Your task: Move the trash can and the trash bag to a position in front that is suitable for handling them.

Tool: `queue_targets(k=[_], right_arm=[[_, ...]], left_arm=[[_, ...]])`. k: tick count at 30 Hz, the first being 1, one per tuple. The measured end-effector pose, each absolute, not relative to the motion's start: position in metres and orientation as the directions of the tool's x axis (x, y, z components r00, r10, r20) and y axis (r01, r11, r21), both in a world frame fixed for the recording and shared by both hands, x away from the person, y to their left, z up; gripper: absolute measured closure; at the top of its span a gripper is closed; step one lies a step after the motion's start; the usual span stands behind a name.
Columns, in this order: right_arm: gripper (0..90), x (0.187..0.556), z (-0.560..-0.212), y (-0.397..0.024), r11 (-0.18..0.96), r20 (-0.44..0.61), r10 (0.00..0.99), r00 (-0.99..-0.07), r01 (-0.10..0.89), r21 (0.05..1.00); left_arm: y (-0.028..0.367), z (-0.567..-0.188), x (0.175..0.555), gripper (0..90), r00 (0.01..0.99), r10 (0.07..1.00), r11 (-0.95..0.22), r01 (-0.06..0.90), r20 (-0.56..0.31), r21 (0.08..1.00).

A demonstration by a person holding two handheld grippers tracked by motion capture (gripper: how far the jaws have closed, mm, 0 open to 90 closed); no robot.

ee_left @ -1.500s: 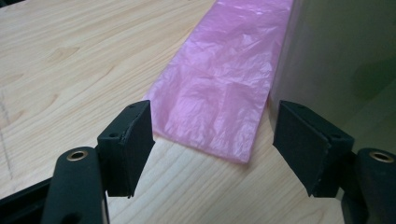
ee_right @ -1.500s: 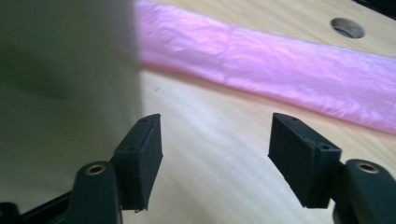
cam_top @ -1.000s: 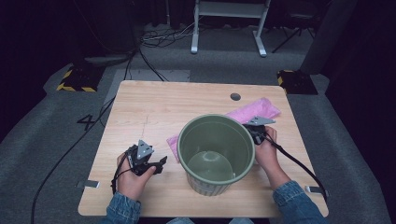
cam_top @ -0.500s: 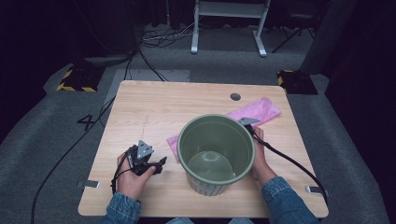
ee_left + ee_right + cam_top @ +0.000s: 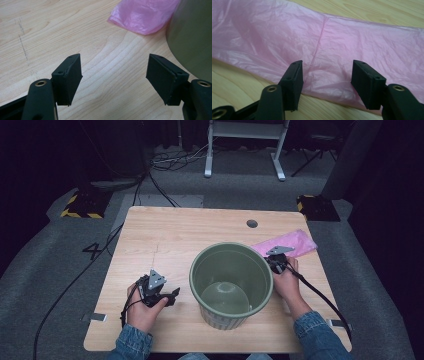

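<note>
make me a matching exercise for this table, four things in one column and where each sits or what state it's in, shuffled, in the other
Things:
1. green bucket
2. pink plastic bag
3. left gripper
4. right gripper

Places or states:
A. lies flat on the table behind the bucket, toward the right edge
B. stands upright near the front of the table, nothing inside
C. fingers apart just over the edge of the pink bag
D. fingers apart over bare wood, left of the bucket

Pairs: 1-B, 2-A, 3-D, 4-C
</note>
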State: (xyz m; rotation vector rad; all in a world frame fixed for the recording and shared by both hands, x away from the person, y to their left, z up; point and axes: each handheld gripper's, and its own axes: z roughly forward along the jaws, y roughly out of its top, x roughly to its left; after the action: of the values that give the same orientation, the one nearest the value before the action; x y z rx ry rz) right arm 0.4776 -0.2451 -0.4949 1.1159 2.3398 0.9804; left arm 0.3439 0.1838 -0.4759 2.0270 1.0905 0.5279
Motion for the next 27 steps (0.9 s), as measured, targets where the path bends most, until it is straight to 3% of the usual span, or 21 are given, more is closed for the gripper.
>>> queue_targets(k=[2, 12, 17, 18, 27], right_arm=[[34.3, 0.475, -0.490, -0.242, 0.406, -0.015, 0.791, -0.612, 0.506, 0.761], [32.4, 0.476, -0.498, -0.187, 0.426, 0.041, 0.718, -0.695, 0.485, 0.764], [42.3, 0.474, -0.502, -0.186, 0.459, 0.004, 0.708, -0.706, 0.465, 0.757], [50.0, 0.470, -0.500, -0.190, 0.475, 0.003, 0.699, -0.715, 0.467, 0.746], [74.5, 0.445, -0.496, -0.224, 0.505, 0.016, 0.657, -0.754, 0.456, 0.733]], left_arm=[[0.183, -0.476, 0.345, 28.6, 0.553, 0.833, -0.349, 0.517, 0.007, 0.781], [0.183, -0.476, 0.345, 28.4, 0.557, 0.831, -0.349, 0.519, 0.001, 0.780], [0.183, -0.477, 0.345, 28.4, 0.563, 0.826, -0.355, 0.516, 0.004, 0.779], [0.184, -0.477, 0.345, 28.4, 0.564, 0.826, -0.354, 0.516, 0.002, 0.780], [0.180, -0.478, 0.346, 28.4, 0.561, 0.828, -0.351, 0.518, 0.000, 0.780]])
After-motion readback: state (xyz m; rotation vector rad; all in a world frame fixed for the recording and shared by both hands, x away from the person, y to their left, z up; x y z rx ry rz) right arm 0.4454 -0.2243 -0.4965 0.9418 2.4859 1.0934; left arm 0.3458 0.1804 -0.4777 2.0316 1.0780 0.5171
